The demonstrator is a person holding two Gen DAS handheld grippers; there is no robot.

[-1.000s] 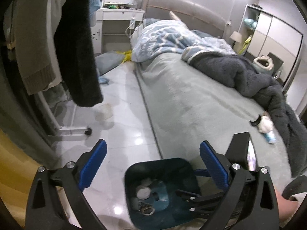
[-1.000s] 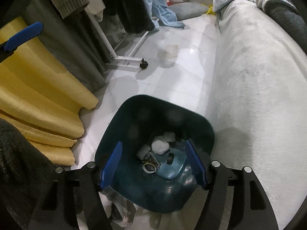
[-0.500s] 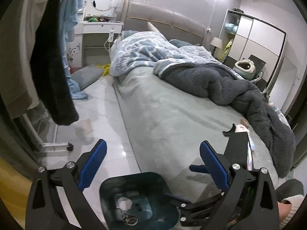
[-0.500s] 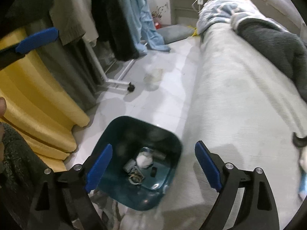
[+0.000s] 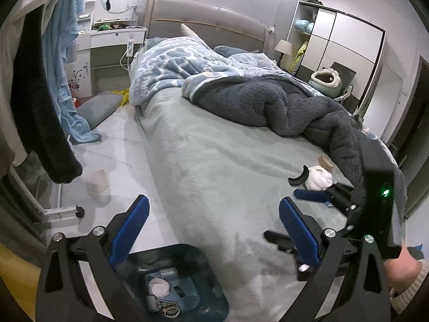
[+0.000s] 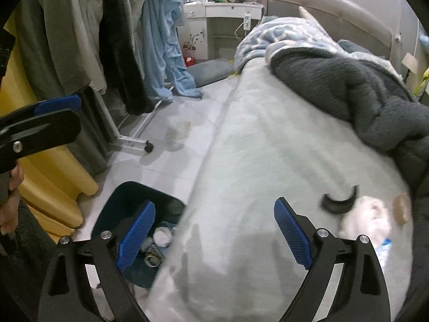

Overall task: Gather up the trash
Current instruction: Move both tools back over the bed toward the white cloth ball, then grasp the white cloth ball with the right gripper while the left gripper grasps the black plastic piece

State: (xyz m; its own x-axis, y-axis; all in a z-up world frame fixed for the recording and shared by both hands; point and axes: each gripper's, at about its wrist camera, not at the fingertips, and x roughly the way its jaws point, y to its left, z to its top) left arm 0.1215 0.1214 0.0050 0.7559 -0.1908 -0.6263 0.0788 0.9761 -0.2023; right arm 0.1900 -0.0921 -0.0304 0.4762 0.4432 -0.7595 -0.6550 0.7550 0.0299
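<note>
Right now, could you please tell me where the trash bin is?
The trash bin stands on the floor against the bed's near side, at the bottom of both views.

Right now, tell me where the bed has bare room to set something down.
The grey-green bedsheet lies bare in a broad strip between the bed's floor-side edge and the dark fleece blanket. It is crowded near the right gripper: a white crumpled wad, a black curved piece and a brown disc cluster there.
</note>
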